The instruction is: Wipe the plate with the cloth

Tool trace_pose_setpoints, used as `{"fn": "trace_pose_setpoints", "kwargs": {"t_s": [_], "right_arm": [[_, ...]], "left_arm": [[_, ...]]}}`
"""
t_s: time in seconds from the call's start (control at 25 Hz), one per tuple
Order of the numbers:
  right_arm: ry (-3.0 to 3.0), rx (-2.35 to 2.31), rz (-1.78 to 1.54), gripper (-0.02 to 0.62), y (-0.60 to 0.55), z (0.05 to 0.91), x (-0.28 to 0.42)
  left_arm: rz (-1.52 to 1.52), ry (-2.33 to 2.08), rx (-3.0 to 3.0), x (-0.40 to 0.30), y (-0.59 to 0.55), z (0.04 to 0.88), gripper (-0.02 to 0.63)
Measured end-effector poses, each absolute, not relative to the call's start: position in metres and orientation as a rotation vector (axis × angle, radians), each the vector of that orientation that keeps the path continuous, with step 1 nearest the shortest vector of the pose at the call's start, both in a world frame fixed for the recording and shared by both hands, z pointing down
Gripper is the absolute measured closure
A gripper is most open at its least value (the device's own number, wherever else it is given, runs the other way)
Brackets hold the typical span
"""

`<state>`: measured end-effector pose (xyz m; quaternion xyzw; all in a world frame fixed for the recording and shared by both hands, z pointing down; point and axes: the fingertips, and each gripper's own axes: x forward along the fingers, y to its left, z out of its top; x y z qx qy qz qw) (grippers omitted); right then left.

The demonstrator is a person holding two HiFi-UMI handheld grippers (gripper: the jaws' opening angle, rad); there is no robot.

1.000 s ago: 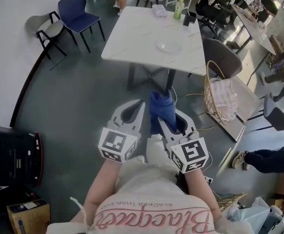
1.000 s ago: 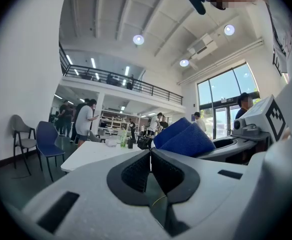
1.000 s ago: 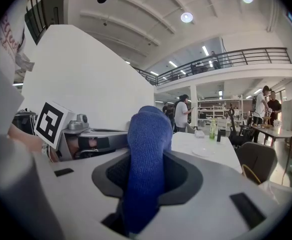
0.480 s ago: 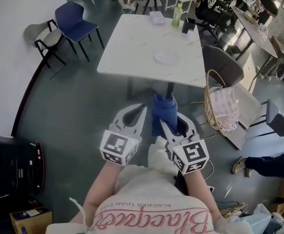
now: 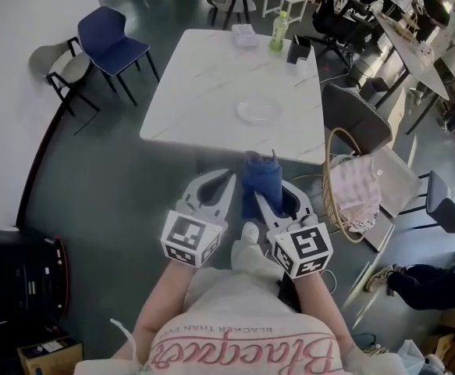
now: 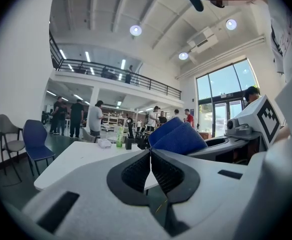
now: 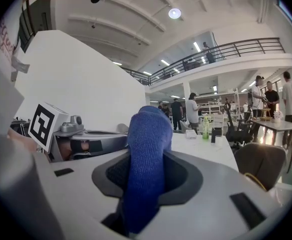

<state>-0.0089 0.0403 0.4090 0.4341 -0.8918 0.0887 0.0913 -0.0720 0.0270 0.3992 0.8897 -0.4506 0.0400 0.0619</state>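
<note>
While right tool (image 7: pixel 147 176) grips cloth (image 7: pixel 148 134), basket (image 5: pixel 328 162) holds fabric (image 5: pixel 356 194).

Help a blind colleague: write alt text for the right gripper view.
A blue cloth is clamped upright in the right gripper, filling the middle. Behind stand a white table with a green bottle, the left gripper and distant people.

Location: large open-plan office hall, identified by railed mezzanine (image 6: pixel 116 73), high ceiling lights (image 6: pixel 135 30), white worktop (image 5: pixel 204 84), blue chair (image 5: pixel 110 39)
</note>
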Motion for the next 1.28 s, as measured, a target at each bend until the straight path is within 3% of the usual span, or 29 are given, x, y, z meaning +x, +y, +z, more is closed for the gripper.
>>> {"fn": "trace_pose_setpoints", "kwargs": {"t_s": [0.68,1.28], "right_arm": [[-2.636,1.298,0.330,0.472,-0.141,0.416,0.071],[-2.609,1.334,0.421,0.472,-0.204,0.438,0.077]], "left_arm": [[0.133,-1.440,2.573,-0.020,-0.143,0.412,0.601],[0.240,-1.407,2.422,-0.035,-0.200,0.465,0.600]]}}
